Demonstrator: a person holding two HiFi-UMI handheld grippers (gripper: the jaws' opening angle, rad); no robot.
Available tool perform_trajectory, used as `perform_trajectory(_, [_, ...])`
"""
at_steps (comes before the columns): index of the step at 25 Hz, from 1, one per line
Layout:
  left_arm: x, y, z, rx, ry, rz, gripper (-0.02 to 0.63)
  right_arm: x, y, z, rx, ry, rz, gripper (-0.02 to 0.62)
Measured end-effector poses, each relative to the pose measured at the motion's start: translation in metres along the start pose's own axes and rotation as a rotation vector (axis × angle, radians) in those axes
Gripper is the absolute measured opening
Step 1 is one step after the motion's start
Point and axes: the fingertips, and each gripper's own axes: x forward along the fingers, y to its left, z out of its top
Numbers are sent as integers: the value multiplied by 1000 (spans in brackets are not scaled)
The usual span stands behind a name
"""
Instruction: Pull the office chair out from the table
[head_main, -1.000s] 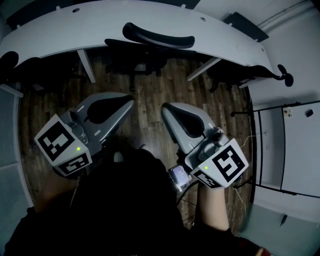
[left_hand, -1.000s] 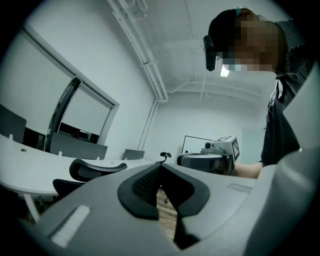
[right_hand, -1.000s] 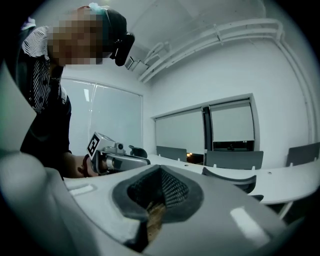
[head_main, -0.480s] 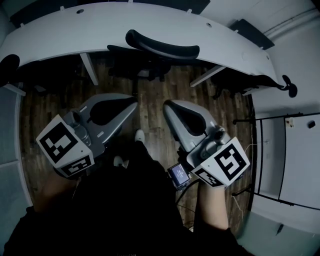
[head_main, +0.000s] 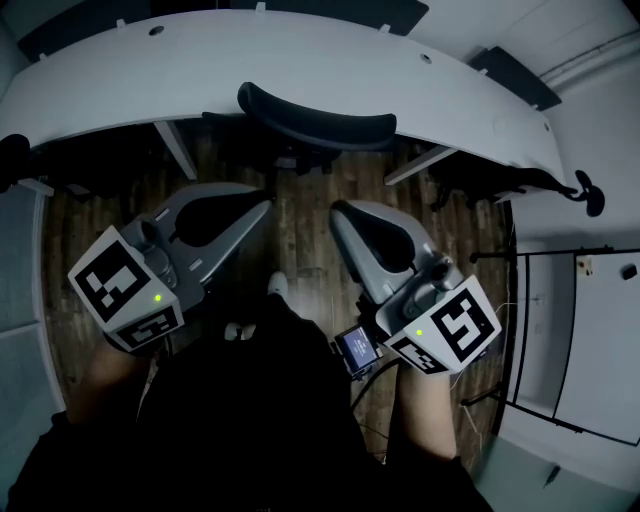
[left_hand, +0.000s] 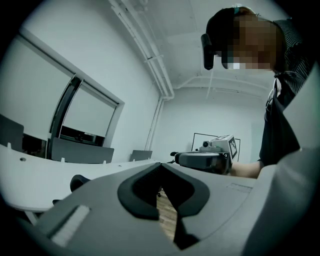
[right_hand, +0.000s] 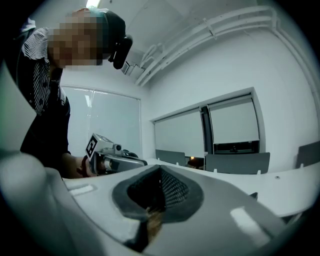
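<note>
Approach first: grey left claw (head_main: 258, 205) and grey right claw (head_main: 340, 213), both closed and empty, should open before gripping the black curved-back office chair (head_main: 315, 118) under the curved white surface (head_main: 300, 55).

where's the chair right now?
Head view, top centre: the chair is tucked under the table, its back showing at the near edge, ahead of the left claw and right claw, neither touching it.

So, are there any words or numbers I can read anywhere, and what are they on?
No words or numbers can be read anywhere.
Marker cubes: black-and-white square patterns, not letters.
Small screen: too blurred to read.
Tag on the white cabinet: too small to read.
</note>
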Motion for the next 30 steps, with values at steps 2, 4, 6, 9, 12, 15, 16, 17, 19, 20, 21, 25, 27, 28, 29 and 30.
perform_trajectory(2, [16,7,6,3,-1,-3,3,5,-14,3,0,-2,11,-2])
perform_trajectory(4, [32,13,11,6,1,-5,3,7,-30,7,-2,-1,20,-1])
perform_trajectory(6, [48,19,16,9,4,-4,3,7,-48,10,1,-4,24,-2])
perform_trajectory(9, [70,31,20,15,15,0,3,10,-75,11,9,-7,28,-2])
perform_trajectory(12, [93,43,21,17,32,9,3,12,-102,11,18,-7,40,-2])
perform_trajectory(15, [116,52,19,21,52,16,3,13,-128,7,26,-7,56,-2])
perform_trajectory(16, [124,55,17,24,60,15,3,13,-137,4,28,-7,61,-2])
perform_trajectory(17, [131,57,15,27,67,14,3,14,-145,2,31,-7,66,-2])
perform_trajectory(19, [144,64,11,30,78,16,3,16,-161,-2,37,-6,77,-2])
perform_trajectory(20, [150,69,9,30,83,19,3,19,-169,-4,37,-4,83,-2])
perform_trajectory(21, [154,75,7,29,89,24,3,22,-177,-7,36,0,89,-2])
perform_trajectory(25, [159,97,0,26,110,47,3,38,-200,-17,36,15,113,-2])
perform_trajectory(27, [157,101,-3,27,127,52,3,43,-208,-18,36,15,116,-2])
perform_trajectory(28, [156,103,-5,25,135,54,3,44,-210,-19,36,14,116,-2])
perform_trajectory(29, [155,103,-7,25,140,53,3,44,-213,-19,37,12,116,-2])
perform_trajectory(30, [154,104,-7,26,141,49,3,45,-214,-20,38,12,114,-2])
